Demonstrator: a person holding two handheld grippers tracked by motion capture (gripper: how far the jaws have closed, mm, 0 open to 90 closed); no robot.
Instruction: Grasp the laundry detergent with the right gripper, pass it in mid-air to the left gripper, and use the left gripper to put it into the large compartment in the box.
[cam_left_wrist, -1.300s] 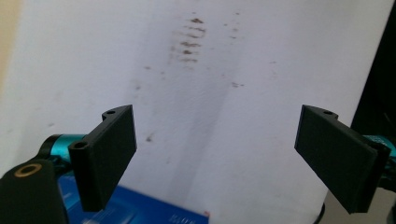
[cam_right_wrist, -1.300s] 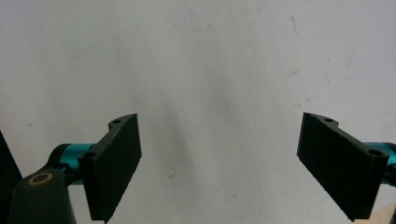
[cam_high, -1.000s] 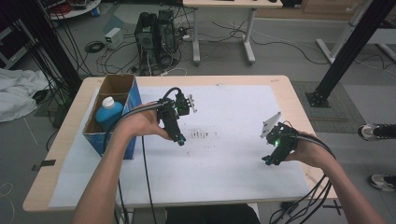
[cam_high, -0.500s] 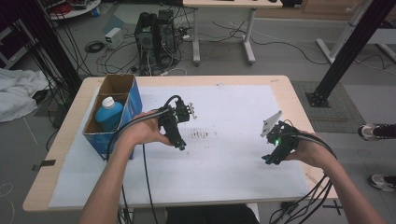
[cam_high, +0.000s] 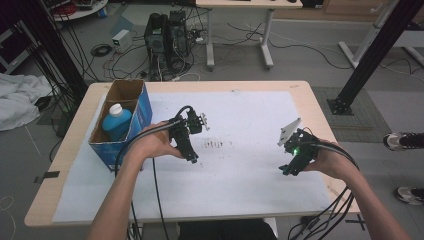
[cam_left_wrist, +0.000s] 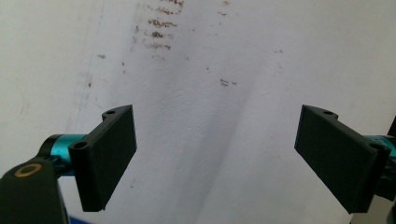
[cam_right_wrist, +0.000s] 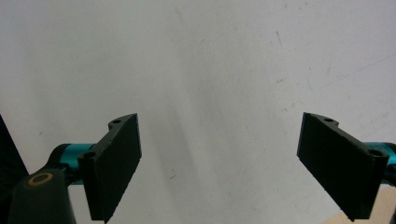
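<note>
Our left gripper (cam_high: 192, 159) hangs over the white sheet (cam_high: 250, 120), beside its brown marks (cam_high: 214, 145), jaws spread wide and empty. The bottle (cam_high: 117, 121) stands in the box (cam_high: 145, 107) at the table's left, near that gripper. Our right gripper (cam_high: 285, 171), well apart, is also released, grasping nothing.

Even, soft overhead light; faint shadows; gripper views slightly blurred, grainy.
</note>
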